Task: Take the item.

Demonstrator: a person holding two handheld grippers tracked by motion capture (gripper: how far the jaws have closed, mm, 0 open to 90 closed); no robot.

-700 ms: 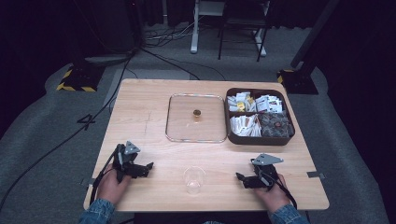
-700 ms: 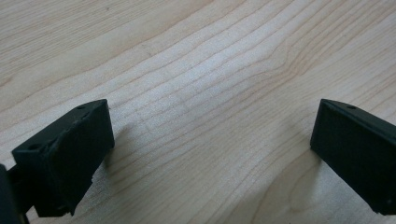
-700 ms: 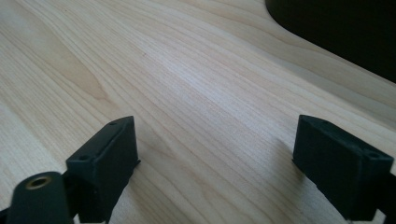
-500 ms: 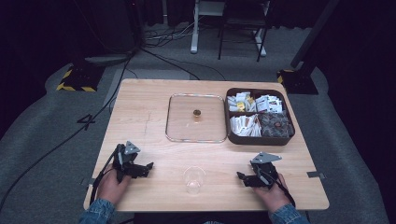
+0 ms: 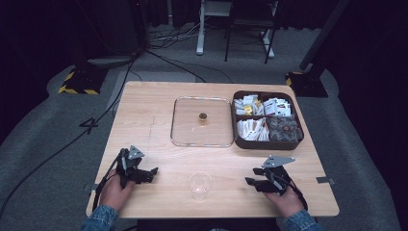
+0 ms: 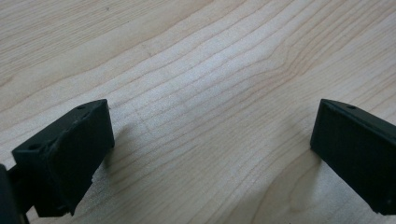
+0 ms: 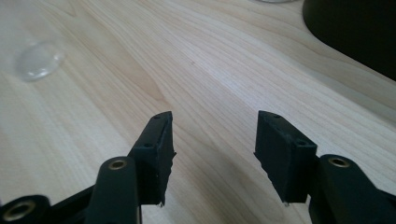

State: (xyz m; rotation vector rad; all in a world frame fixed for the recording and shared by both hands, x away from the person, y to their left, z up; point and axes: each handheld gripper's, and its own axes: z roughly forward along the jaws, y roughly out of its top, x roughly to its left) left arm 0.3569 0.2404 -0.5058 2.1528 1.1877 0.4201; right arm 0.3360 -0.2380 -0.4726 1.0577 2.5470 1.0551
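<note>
On the table (image 5: 154, 110) two hands rest near the front edge, well apart, each laid low with its gripper pointing inward. Between them stands one clear cup (image 5: 199, 185), untouched. The left gripper (image 5: 149, 172) has its jaws spread wide over bare wood; the right gripper (image 5: 251, 182) has its jaws partly open, holding nothing. Farther back lie one glass lid (image 5: 185, 126) with one small knob (image 5: 203, 117), and just beside it one dark box (image 5: 265, 143) of packets in four compartments.
</note>
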